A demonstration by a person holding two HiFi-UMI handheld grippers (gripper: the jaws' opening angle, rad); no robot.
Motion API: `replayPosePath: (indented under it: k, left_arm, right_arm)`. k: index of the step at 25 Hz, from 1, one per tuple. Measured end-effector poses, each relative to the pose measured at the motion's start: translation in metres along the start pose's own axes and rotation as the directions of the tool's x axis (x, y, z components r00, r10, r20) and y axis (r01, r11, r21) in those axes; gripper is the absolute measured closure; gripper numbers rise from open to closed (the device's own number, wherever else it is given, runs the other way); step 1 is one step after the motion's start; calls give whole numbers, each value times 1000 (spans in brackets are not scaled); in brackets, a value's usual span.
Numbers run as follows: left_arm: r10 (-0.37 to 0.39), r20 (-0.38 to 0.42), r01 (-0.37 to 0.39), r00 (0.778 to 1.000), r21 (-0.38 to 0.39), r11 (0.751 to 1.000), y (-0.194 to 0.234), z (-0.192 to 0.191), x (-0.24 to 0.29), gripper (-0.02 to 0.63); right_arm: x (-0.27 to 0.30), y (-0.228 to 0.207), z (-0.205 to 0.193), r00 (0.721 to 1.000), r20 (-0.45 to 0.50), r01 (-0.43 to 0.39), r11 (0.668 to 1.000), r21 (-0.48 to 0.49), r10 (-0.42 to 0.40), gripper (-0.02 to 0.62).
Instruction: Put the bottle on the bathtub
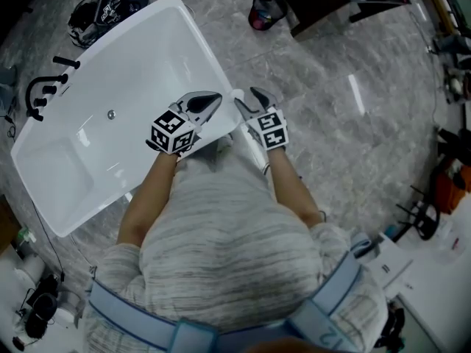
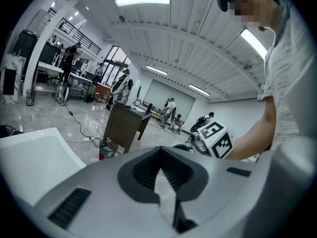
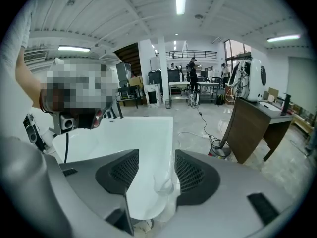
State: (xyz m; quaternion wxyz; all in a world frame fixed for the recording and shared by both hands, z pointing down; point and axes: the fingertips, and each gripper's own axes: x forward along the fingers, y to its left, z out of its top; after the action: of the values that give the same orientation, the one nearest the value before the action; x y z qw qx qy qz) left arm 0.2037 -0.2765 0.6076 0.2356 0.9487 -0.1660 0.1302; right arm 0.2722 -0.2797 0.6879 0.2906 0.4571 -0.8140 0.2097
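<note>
The white bathtub (image 1: 132, 65) fills the upper left of the head view, lying slantwise on the grey marble floor (image 1: 353, 123), with a black faucet (image 1: 45, 87) on its far left rim. Both grippers hover over the tub's corner nearest the frame centre. The left gripper (image 1: 213, 101) has its jaws clenched together with nothing between them. The right gripper (image 3: 156, 155) has its jaws released and standing apart. In the right gripper view a clear bottle (image 3: 164, 183) stands upright on the tub's rim at that corner, seen through the gap between the jaws, and neither pad touches it. In the head view the bottle is too faint to pick out. A dark wooden cabinet (image 3: 252, 128) stands on the floor at the right of the right gripper view.
</note>
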Motion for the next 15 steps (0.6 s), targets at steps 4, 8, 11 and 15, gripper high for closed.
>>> replayPosePath:
  k: [4, 8, 11, 15]
  left_arm:
    - [-22, 33, 22, 999, 10, 1000, -5, 12, -7, 603]
    - [-40, 72, 38, 997, 33, 999, -11, 28, -19, 603]
    - [-53, 102, 47, 993, 53, 997, -16, 43, -28, 603]
    - [-76, 137, 65, 988, 83, 994, -26, 61, -39, 603]
  right_arm:
    - [-17, 1, 20, 998, 65, -1, 1000, 14, 0, 380]
    - [-38, 13, 46, 987, 158, -35, 999, 22, 31, 380]
    - [-53, 22, 67, 969, 237, -76, 997, 25, 68, 381]
    - [-75, 33, 95, 938, 329, -121, 993, 6, 112, 382]
